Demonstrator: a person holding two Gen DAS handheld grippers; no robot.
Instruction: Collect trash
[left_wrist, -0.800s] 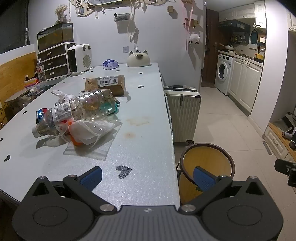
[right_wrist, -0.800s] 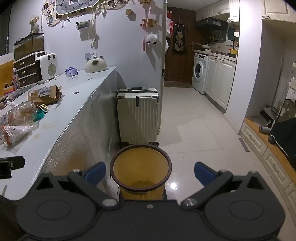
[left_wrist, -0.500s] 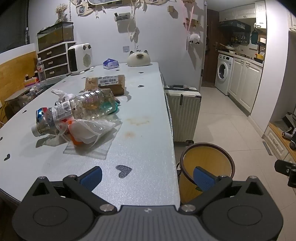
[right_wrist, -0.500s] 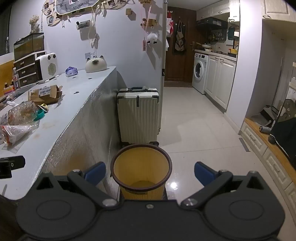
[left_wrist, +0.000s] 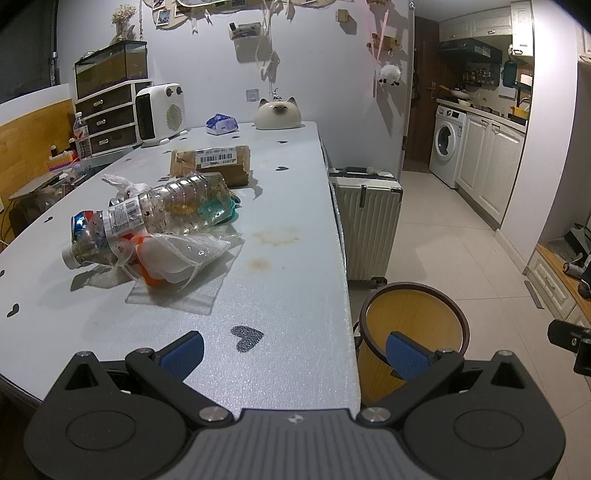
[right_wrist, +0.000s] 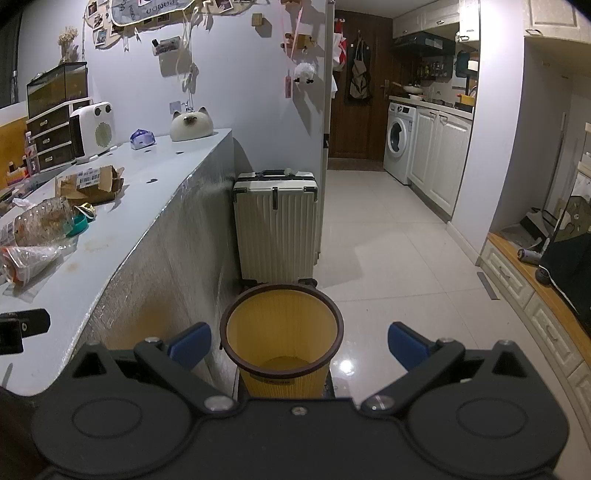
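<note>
A heap of trash lies on the grey table (left_wrist: 288, 280): a clear plastic bottle (left_wrist: 147, 218) on its side, a crumpled clear bag (left_wrist: 181, 254) with orange inside, a teal lid (left_wrist: 221, 214) and a torn cardboard box (left_wrist: 210, 164) behind. A yellow bin (left_wrist: 413, 325) with a dark rim stands on the floor beside the table's right edge. My left gripper (left_wrist: 293, 352) hovers open over the table's near edge, well short of the trash. My right gripper (right_wrist: 297, 341) is open above the floor, with the yellow bin (right_wrist: 280, 332) just ahead between its fingers. Both hold nothing.
A white ribbed suitcase (right_wrist: 277, 229) stands behind the bin against the table's side. A white heater (left_wrist: 160, 110), a cat-shaped pot (left_wrist: 279, 114) and a blue tissue pack (left_wrist: 221, 123) sit at the table's far end. White tiled floor stretches right toward a washing machine (right_wrist: 399, 142).
</note>
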